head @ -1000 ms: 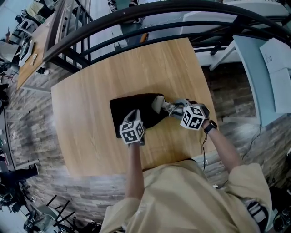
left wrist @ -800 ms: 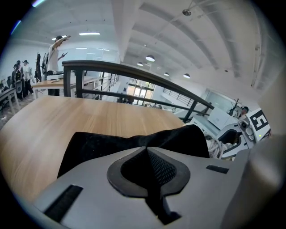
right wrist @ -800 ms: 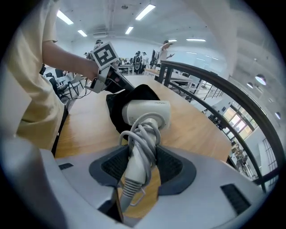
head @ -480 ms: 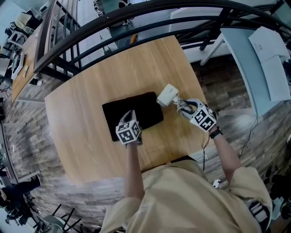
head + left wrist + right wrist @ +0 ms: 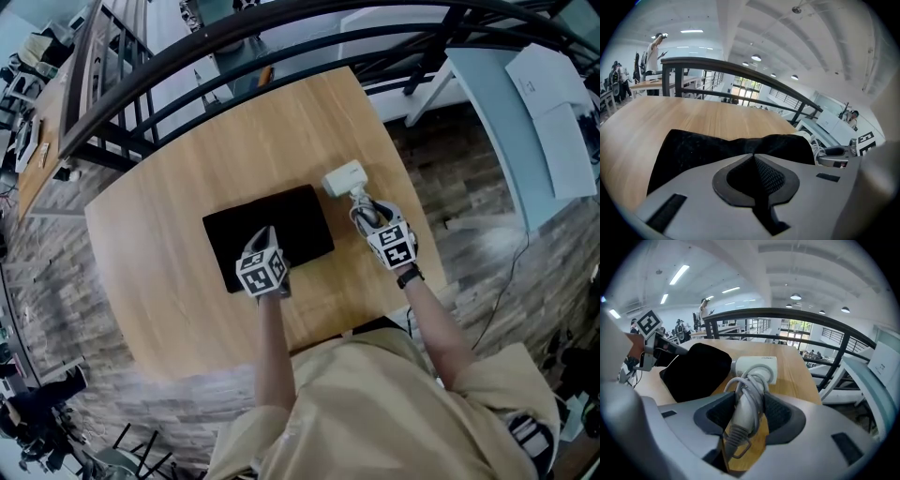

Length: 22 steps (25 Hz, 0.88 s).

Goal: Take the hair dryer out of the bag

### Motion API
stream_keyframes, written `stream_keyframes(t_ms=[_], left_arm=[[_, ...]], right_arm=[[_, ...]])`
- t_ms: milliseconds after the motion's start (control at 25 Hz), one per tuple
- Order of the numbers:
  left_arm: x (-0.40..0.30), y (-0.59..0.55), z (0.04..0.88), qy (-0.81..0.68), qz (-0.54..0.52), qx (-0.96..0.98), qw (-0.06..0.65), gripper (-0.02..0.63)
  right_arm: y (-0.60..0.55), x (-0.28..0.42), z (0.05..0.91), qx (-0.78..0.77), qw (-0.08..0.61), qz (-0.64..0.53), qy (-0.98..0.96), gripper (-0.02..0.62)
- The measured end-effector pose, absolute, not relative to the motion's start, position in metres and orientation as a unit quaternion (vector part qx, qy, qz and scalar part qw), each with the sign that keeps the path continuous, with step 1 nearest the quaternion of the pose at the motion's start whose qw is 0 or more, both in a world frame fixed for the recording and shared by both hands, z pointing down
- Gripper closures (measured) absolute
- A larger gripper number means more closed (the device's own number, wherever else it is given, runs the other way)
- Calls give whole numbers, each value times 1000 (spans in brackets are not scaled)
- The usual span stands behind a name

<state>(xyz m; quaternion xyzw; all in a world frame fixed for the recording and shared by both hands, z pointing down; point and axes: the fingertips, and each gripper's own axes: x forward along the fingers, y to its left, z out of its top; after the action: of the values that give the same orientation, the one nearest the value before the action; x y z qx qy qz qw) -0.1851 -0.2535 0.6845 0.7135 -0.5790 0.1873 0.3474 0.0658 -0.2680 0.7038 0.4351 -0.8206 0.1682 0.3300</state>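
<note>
The black bag lies flat in the middle of the wooden table. My left gripper is at the bag's near edge, and its jaws are shut on the black fabric. The white hair dryer is out of the bag, just right of its far right corner. My right gripper is shut on its handle, which has the white cord wound round it. The dryer's head points away from me, low over the tabletop. Whether it touches the wood I cannot tell.
A dark curved railing runs round the table's far side. A pale desk with papers stands to the right beyond it. The table's right edge is close to the dryer. People stand far off in the room.
My right gripper drew the hair dryer out of the bag's right end, carried it rightward and rolled, so the dryer now points away. The left gripper stayed on the bag, which lies flatter.
</note>
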Motion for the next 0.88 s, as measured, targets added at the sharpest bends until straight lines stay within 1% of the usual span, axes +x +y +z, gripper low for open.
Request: stream_keyframes(t_ms=[200, 400, 440, 480, 560, 600, 720, 880], left_arm=[[-182, -253, 692, -575, 199, 716, 343, 589], [-177, -251, 702, -568, 234, 720, 323, 588], [-176, -250, 704, -566, 241, 721, 318, 578], [-176, -250, 705, -565, 245, 722, 315, 540], [-176, -247, 705, -566, 245, 722, 314, 461], [-176, -244, 704, -568, 242, 721, 316, 445], [-179, -229, 694, -575, 233, 718, 315, 426], [-185, -220, 666, -597, 203, 718, 294, 426]], right_arm=[[-277, 65, 720, 466, 311, 188, -807, 402], [-273, 62, 735, 470, 335, 190, -794, 400], [-272, 61, 738, 470, 337, 188, -794, 400], [-272, 61, 740, 467, 339, 189, -795, 400], [-269, 63, 743, 455, 341, 195, -799, 375], [-266, 66, 742, 454, 340, 198, -799, 348], [-251, 78, 720, 477, 321, 203, -792, 339], [-244, 76, 674, 506, 260, 190, -800, 341]])
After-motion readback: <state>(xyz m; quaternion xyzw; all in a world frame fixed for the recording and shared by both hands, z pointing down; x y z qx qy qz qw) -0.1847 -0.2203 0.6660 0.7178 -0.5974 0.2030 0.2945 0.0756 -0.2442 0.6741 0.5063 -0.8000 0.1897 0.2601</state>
